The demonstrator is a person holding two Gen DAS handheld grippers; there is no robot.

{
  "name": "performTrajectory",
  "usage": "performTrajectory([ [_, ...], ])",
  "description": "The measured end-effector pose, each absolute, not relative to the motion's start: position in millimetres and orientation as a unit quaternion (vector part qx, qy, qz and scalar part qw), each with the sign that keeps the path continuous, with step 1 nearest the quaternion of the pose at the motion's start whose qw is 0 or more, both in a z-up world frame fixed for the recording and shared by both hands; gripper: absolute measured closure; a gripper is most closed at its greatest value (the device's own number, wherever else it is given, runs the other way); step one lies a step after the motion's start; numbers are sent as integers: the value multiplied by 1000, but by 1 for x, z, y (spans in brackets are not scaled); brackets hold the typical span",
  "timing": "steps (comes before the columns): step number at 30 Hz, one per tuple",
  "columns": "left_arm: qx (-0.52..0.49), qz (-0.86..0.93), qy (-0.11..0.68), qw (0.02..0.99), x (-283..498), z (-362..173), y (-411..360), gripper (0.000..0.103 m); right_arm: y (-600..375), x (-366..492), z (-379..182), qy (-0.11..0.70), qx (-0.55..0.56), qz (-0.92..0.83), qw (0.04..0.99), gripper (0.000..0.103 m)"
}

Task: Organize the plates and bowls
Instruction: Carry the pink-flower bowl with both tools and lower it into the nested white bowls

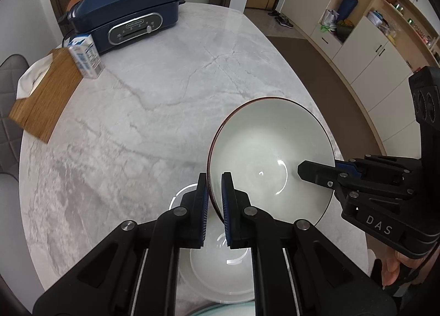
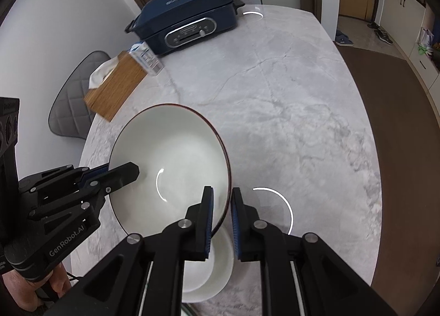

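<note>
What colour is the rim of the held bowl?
Dark reddish-brown on the bowl, clearest in the right wrist view.

- Even, fairly bright indoor light is filling both views.
- Ring-shaped glare is showing on the bowl (image 1: 271,156) and glossy table (image 2: 302,112).
- Fisheye bending is curving the edges; dark corners are vignetting.

Grey-veined marble table (image 1: 165,90), quilted grey chair (image 2: 73,107), cream cabinets (image 1: 365,49), brown floor mat (image 2: 398,112).

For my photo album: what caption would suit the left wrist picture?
Two tongs grip opposite rims of a dark-rimmed bowl above a white bowl on a marble table.
</note>
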State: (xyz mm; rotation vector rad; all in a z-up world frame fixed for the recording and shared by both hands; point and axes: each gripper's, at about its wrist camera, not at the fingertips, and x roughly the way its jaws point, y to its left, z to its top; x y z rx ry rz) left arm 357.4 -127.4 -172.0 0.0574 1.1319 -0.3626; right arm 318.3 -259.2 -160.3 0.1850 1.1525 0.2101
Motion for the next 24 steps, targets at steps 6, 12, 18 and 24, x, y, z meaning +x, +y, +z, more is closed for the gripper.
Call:
performTrajectory([
  [6, 28, -162, 544, 823, 309, -183, -110, 95, -239, 283, -174, 561, 80, 110, 817, 88],
  [12, 28, -152, 562, 812, 280, -206, -100, 95, -224, 259, -196, 581, 76, 114, 802, 88],
  [18, 31, -147, 574, 805, 273, -228, -98, 95, -219, 252, -206, 590, 69, 108, 797, 88],
  [24, 32, -142, 585, 798, 275, -250, -97, 95, -219, 252, -220, 599, 67, 101, 791, 88],
])
